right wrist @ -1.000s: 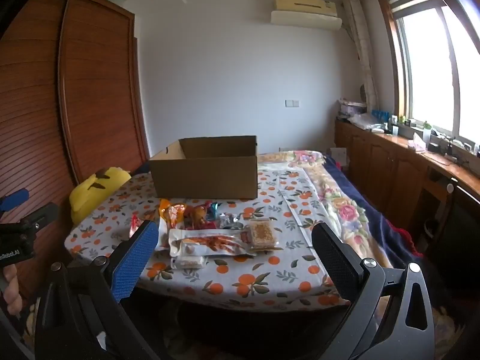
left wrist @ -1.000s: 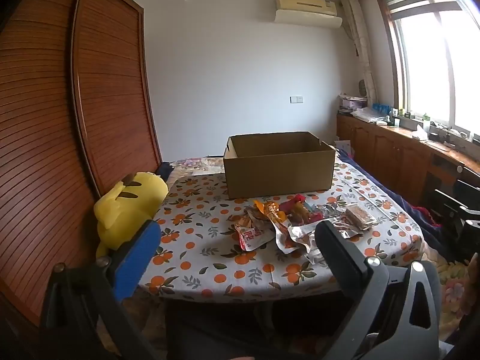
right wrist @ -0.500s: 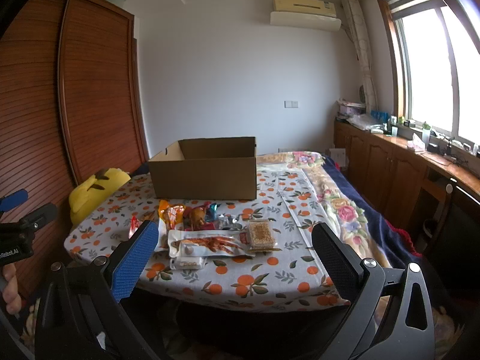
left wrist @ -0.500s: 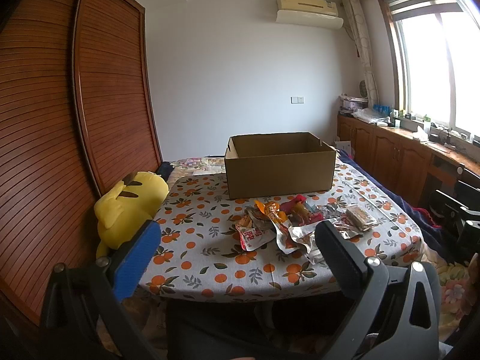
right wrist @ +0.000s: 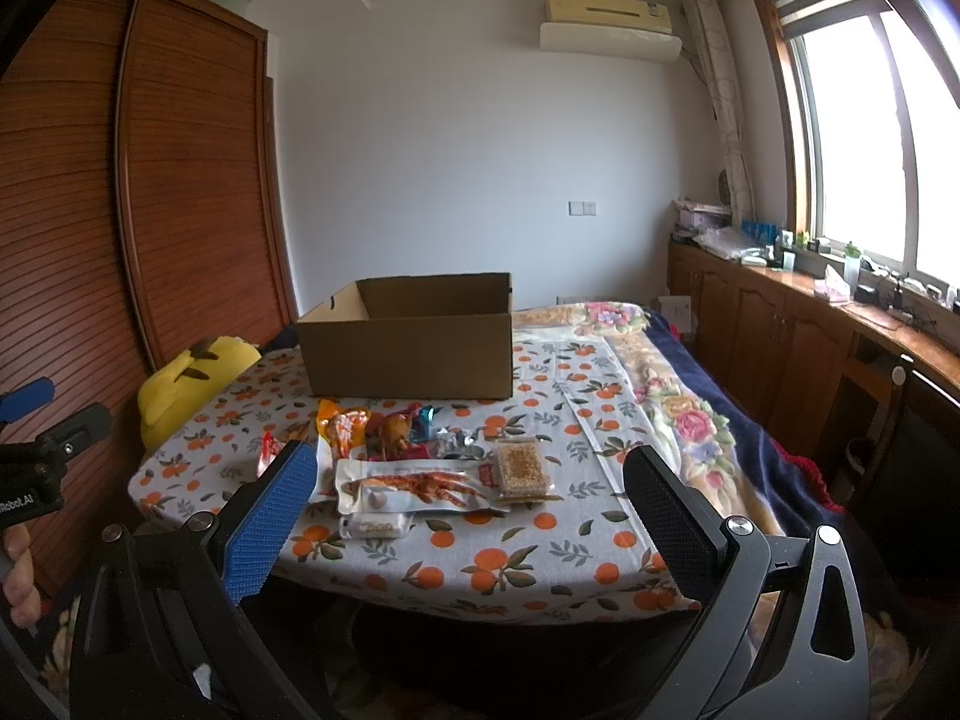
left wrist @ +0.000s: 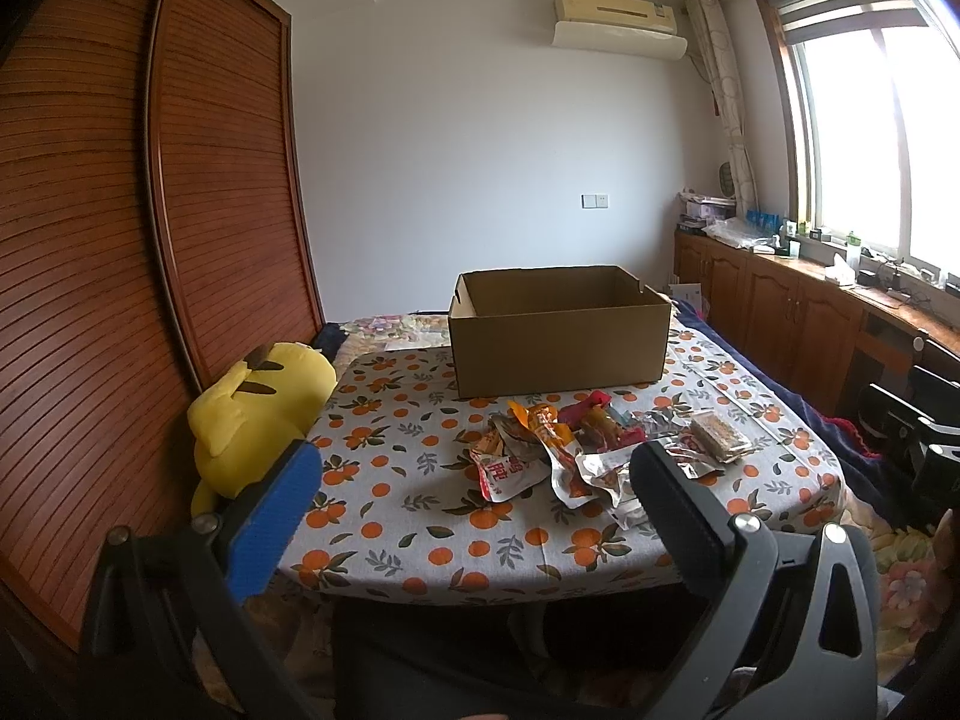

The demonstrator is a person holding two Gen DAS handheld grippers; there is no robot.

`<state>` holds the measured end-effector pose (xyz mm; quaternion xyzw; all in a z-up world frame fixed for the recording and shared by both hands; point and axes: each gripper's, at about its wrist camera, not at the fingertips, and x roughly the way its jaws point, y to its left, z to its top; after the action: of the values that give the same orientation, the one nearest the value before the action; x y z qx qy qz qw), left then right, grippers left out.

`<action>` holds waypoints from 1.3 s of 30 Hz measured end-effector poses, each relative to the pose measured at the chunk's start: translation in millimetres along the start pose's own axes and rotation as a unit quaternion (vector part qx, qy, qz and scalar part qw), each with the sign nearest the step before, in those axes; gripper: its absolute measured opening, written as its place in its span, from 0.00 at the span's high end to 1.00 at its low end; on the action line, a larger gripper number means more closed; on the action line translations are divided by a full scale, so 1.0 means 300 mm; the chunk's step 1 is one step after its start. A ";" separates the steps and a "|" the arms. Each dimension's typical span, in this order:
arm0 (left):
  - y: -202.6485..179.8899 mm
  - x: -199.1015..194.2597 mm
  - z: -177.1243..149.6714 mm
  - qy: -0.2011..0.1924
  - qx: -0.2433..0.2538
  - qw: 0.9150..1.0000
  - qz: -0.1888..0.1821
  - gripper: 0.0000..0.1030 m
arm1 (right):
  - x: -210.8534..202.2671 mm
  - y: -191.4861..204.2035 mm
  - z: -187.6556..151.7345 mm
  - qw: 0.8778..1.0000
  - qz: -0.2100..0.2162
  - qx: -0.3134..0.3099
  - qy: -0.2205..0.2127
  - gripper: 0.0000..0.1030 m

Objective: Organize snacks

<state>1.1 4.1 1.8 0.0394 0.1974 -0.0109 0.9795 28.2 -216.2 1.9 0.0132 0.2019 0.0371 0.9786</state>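
A pile of snack packets (left wrist: pixel 576 450) lies on the table with the orange-print cloth (left wrist: pixel 408 480), in front of an open cardboard box (left wrist: pixel 558 336). In the right wrist view the pile (right wrist: pixel 420 468) includes a long clear packet of red snack (right wrist: pixel 414 489), a seed bar (right wrist: pixel 522 468) and a small white packet (right wrist: pixel 375 525), with the box (right wrist: pixel 408 348) behind. My left gripper (left wrist: pixel 474 480) is open and empty, held short of the table's near edge. My right gripper (right wrist: pixel 471 483) is open and empty, also short of the edge.
A yellow plush toy (left wrist: pixel 258 414) sits at the table's left side against a wooden slatted wardrobe (left wrist: pixel 120 240). A bed with a floral blanket (right wrist: pixel 678 396) lies right of the table. Wooden cabinets (right wrist: pixel 780 324) run under the window. The left gripper also shows in the right wrist view (right wrist: pixel 36 438).
Both views have shifted very slightly closer to the table. Both grippers stay open and the snacks have not moved.
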 end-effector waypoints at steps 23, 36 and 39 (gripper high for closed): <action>-0.001 -0.008 0.002 -0.001 0.000 1.000 0.001 0.00 | -0.004 -0.009 -0.001 1.000 0.000 0.002 0.000 0.00; -0.002 -0.010 -0.003 0.001 0.000 1.000 0.000 0.00 | -0.002 -0.008 -0.001 1.000 0.000 0.002 0.001 0.00; -0.005 -0.013 -0.013 0.003 0.001 1.000 -0.001 0.00 | -0.004 -0.011 -0.003 1.000 0.000 0.002 0.002 0.00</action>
<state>-4.0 2.8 -0.3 0.0402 0.2004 -0.0120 0.9788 27.0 -219.6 1.6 0.0152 0.2035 0.0371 0.9783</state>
